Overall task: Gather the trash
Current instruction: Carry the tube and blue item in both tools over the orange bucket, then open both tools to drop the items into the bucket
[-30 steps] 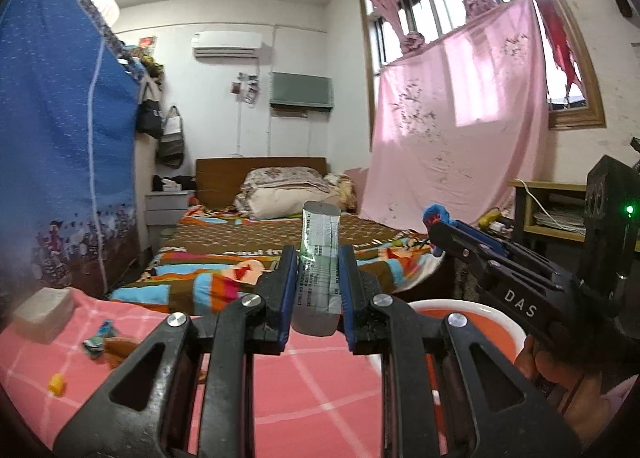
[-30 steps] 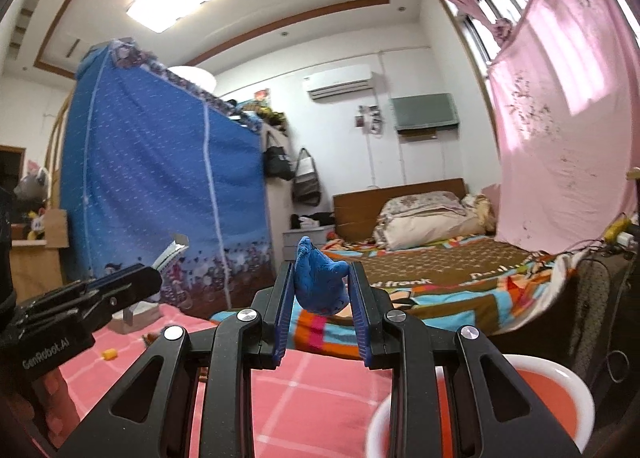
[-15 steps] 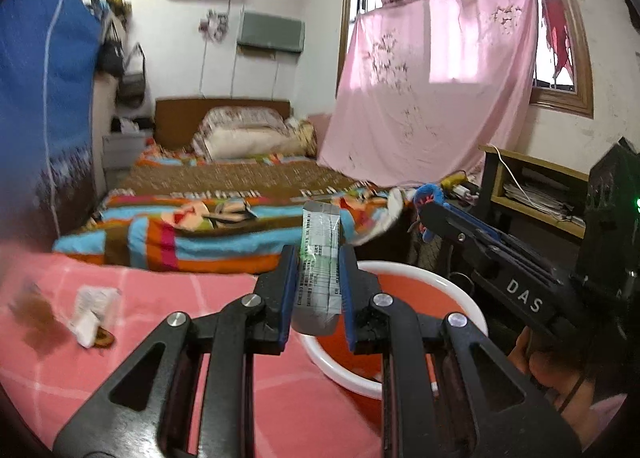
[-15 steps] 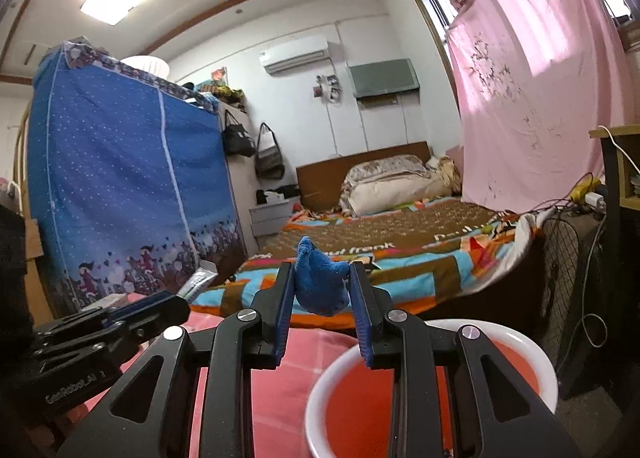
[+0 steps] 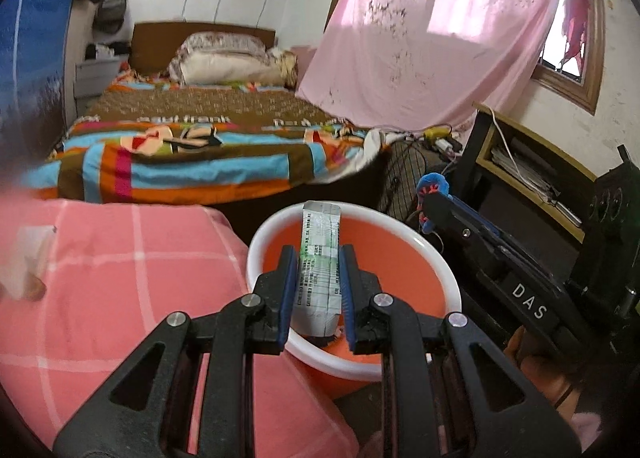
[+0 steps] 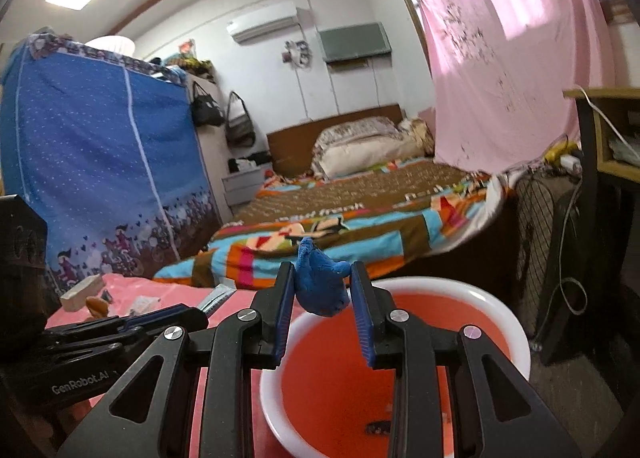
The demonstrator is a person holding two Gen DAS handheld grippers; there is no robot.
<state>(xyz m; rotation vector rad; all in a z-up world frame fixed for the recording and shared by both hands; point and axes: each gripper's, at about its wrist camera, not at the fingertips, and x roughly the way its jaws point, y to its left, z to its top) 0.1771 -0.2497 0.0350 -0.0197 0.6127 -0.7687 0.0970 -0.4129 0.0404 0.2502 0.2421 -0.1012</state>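
Note:
My left gripper (image 5: 318, 258) is shut on a white and green printed packet (image 5: 319, 278) and holds it over the red basin (image 5: 404, 254) with a white rim. My right gripper (image 6: 323, 278) is shut on a crumpled blue wrapper (image 6: 320, 284) and holds it above the same basin (image 6: 516, 342). The right gripper with its blue wrapper (image 5: 434, 187) also shows in the left wrist view, past the basin's far right rim. A small dark scrap (image 6: 378, 426) lies on the basin's floor.
The basin stands beside a table with a pink checked cloth (image 5: 120, 258). Loose scraps (image 6: 96, 298) lie on the cloth at its far left. A bed (image 5: 208, 137) with a striped cover stands beyond. A dark shelf unit (image 5: 532, 177) is to the right.
Both grippers have swung right and tipped down from over the pink cloth to over the red basin, each still holding its piece of trash.

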